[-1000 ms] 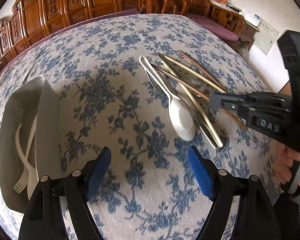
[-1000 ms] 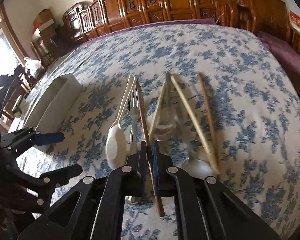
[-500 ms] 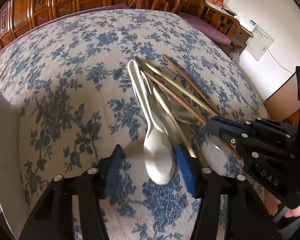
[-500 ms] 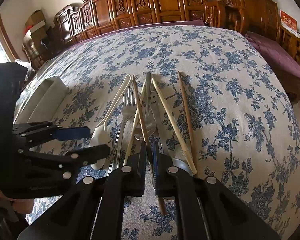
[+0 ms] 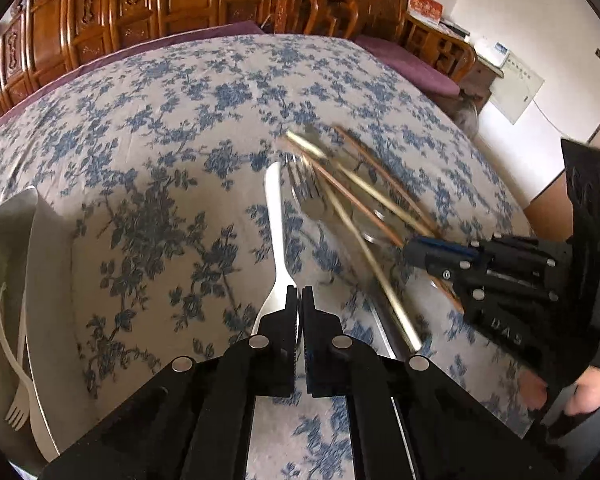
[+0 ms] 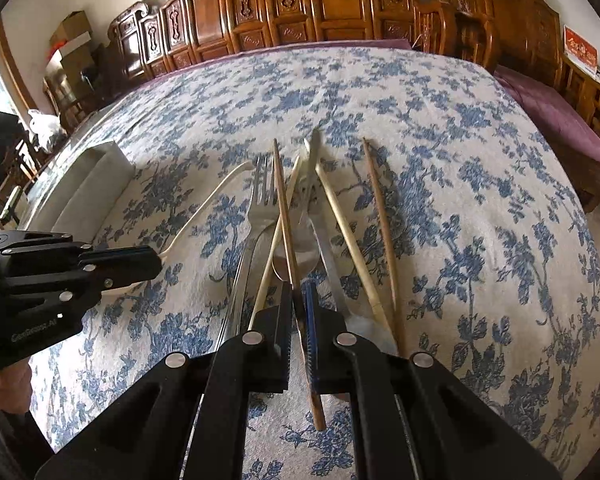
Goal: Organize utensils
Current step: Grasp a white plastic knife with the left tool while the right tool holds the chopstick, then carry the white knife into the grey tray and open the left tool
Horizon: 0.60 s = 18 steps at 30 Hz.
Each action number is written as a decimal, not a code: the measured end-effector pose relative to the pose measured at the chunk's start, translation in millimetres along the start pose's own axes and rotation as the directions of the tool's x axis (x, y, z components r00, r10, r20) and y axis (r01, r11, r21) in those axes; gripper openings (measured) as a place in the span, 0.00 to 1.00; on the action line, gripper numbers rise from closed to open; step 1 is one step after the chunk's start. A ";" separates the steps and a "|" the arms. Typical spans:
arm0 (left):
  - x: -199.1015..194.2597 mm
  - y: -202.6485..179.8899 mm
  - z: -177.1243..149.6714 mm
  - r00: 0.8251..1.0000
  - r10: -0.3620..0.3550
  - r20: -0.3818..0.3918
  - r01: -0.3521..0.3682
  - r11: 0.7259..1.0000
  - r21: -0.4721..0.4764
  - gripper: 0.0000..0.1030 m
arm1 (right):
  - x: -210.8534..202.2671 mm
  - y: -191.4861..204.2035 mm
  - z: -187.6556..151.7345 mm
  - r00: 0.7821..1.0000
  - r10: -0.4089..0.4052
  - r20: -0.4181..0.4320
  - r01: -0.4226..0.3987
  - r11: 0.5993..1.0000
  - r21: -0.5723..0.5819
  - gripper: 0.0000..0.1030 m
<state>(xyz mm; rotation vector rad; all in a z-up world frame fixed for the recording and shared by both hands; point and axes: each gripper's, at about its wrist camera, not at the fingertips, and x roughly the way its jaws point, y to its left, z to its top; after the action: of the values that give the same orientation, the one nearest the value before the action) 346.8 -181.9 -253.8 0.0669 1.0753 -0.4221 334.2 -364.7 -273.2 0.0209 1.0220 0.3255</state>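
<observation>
Two black two-finger grippers work over a round table draped in a cream woven tablecloth (image 6: pixel 440 92) printed with blue flowers. The left gripper (image 5: pixel 301 294) has its jaws pressed together on the white plastic spoon (image 5: pixel 275 216), a smooth, glossy utensil whose slim handle runs away from the camera; in the right wrist view the same gripper (image 6: pixel 156 262) holds the bowl end while the handle curves toward the far right. The right gripper (image 6: pixel 298 292) is clamped on a reddish-brown wooden chopstick (image 6: pixel 288 216), which passes between the blue ribbed pads and sticks out behind them toward the near edge.

Just right of the spoon lies the utensil heap: a shiny metal fork (image 6: pixel 260 196) with its tines pointing far, a metal spoon (image 6: pixel 300 240) partly buried, two pale bamboo chopsticks (image 6: pixel 348 240) and a second brown chopstick (image 6: pixel 382 224) on the right, slightly apart from the rest. The sticks cross one another at shallow angles.

At the near left sits a white rectangular plastic tray (image 5: pixel 40 280) with upright walls, holding a white plastic fork (image 5: pixel 10 380). Open cloth lies between tray and heap, and more stretches toward the far rim, where carved wooden chairs (image 6: pixel 340 4) line up. Both grippers reach in low, nearly level with the table, the right one entering from the right side.
</observation>
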 end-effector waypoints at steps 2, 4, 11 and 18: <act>1.9 3.1 -3.7 1.000 0.011 -0.008 -0.011 1.000 0.005 0.02 | 2.7 1.9 -1.8 1.000 -0.012 -0.012 0.011 1.000 -0.008 0.08; 3.5 7.3 -5.9 1.000 0.014 -0.015 -0.014 1.000 -0.003 0.02 | 2.7 1.4 -2.5 1.000 -0.009 -0.011 0.009 1.000 -0.004 0.08; -7.4 11.5 -11.0 1.000 0.021 0.003 -0.021 1.000 0.009 0.01 | 8.9 1.1 -2.1 1.000 -0.005 -0.022 0.006 1.000 0.005 0.11; -21.3 11.1 -16.5 0.999 0.025 0.032 -0.026 1.000 0.013 0.01 | 4.6 6.8 0.4 1.000 -0.001 -0.004 0.001 1.000 -0.023 0.07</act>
<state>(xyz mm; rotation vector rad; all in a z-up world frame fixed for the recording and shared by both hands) 328.4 -161.1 -245.0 0.0860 1.0395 -0.4064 335.0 -356.9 -275.7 -0.0013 1.0219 0.3363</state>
